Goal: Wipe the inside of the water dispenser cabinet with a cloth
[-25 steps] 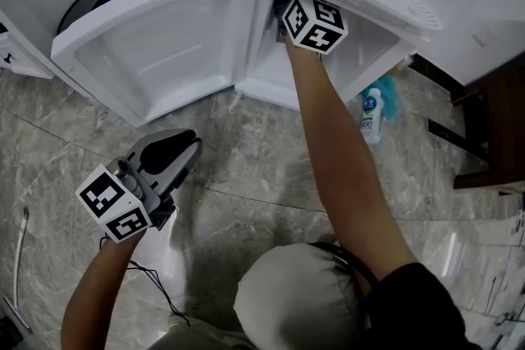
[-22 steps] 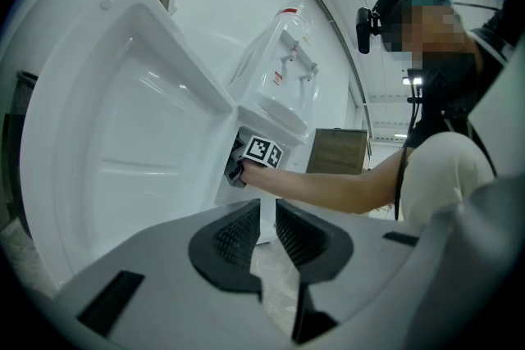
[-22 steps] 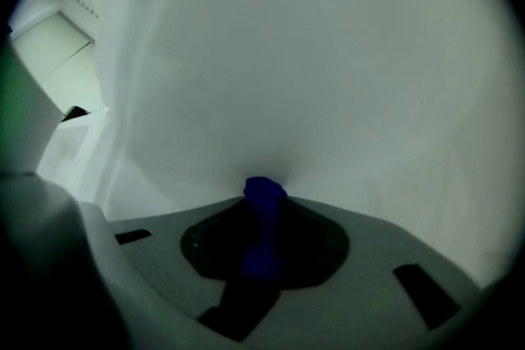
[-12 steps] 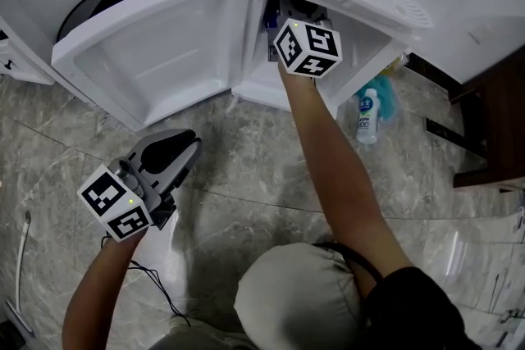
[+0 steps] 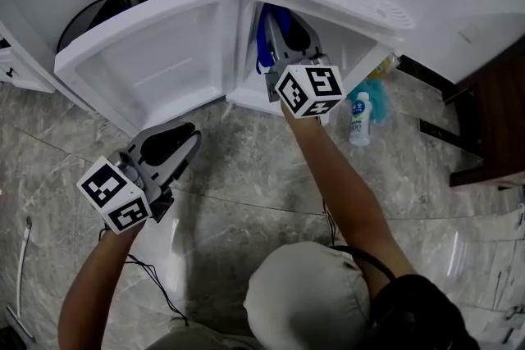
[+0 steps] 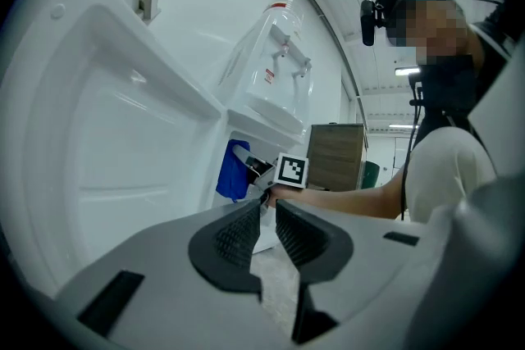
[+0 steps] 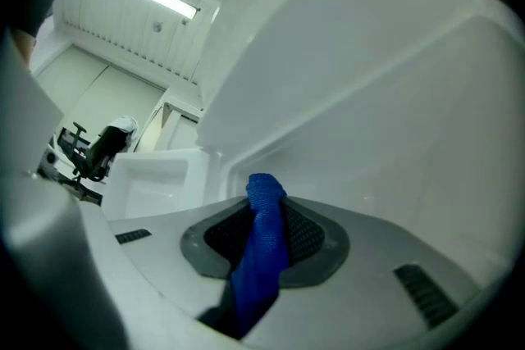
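Pinching blue cloth [image 7: 262,258] — right gripper [image 7: 264,213] fingers nearly closed on it, cloth bunched between them, tip poking past fingertips, rest trailing back. White cabinet [image 5: 361,61] wall just ahead of fingertips; open door [image 5: 156,53] off to their left. Left gripper [image 6: 269,209] — fingers narrowly apart, nothing between, door alongside on their left.

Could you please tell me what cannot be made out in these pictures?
Cabinet interior: head view, largely hidden behind the right hand-held gripper.
Bottle label: head view, too small to read.
Blue cloth: right gripper view, its own tip hides whether it touches the wall.
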### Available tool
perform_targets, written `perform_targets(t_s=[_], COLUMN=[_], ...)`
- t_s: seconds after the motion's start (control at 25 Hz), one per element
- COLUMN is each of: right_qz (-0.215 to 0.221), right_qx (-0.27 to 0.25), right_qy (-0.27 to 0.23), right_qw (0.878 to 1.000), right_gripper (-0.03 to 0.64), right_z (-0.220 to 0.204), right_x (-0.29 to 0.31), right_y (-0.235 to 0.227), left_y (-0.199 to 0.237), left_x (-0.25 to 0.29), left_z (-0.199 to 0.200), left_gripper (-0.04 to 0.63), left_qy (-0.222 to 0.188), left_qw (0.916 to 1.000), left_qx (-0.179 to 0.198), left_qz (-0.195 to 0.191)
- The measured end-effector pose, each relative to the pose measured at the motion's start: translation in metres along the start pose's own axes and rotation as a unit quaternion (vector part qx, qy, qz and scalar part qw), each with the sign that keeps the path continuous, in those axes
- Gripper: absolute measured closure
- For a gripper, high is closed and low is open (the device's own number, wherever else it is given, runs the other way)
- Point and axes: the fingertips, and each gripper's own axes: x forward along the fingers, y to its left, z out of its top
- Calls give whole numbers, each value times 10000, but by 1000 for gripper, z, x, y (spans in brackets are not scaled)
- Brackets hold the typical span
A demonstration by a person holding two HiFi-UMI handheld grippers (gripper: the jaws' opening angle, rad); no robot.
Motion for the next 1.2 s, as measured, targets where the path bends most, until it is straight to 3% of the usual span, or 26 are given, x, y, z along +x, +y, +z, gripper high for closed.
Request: perform_targets(t_s=[0.24,0.52,0.64,0.84,0.96,1.2], right_qz=[908,1680,1879,2199,2131,2177], right_qx=[295,180,143,13,63,83], right_qy=[191,1049,1436,1871,1949,1998], right_qw=[9952,9800,9715,9574,9574,9553], right_gripper=[549,549,549,549,549,549], right_z=[23,41,46,38,34,30], right_x=[-57,-114,-132,-162,-172,-172], right_y=[50,85,85,95,86,85], left_y=[-6,-26,-35,-29,-47,-50], left_x=[14,40,43,64,78,82], left_z=[15,20,21,14,11,-10], left_gripper=[529,529,529,529,529,529], left_qy=[2,261,323,230,284,562], left_qw=[9994,9959,9931,9931,9884,9874], left_qx=[340,657,888,1027,1268,1114], left_qz=[-52,-573,-692,-525,-783,-978])
